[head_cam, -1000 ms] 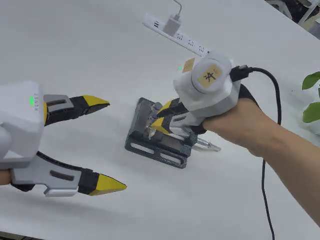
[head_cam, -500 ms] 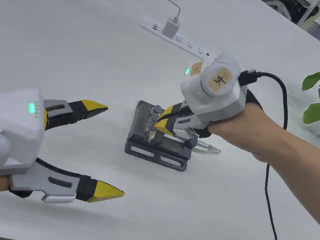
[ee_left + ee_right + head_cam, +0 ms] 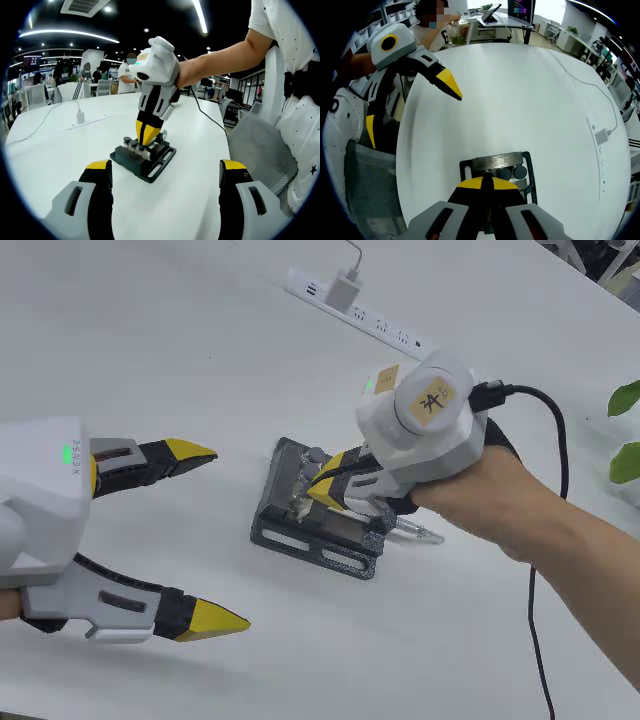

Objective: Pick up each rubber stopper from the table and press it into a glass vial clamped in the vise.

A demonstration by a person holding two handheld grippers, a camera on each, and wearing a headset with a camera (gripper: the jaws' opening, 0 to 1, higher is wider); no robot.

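Observation:
A dark grey vise [image 3: 315,535] sits mid-table with small glass vials clamped in it. Two vials carry grey stoppers [image 3: 512,173], and the vial tops [image 3: 131,144] stand in a row. My right gripper [image 3: 314,492] is shut, its yellow tips pressed down onto the vise's jaw line [image 3: 487,183]. Whether a stopper lies under the tips is hidden. My left gripper [image 3: 205,535] hovers open to the left of the vise, nothing between its fingers [image 3: 99,172]. It also appears as the left gripper [image 3: 447,84] in the right gripper view.
A white power strip [image 3: 385,325] with a plugged charger lies at the table's far side. The vise's metal handle [image 3: 420,533] sticks out to the right. A black cable [image 3: 540,540] trails from my right gripper. Green plant leaves [image 3: 625,430] stand at the right edge.
My right gripper has shifted slightly and settled a little lower over the vise. The left gripper has stayed open and almost still.

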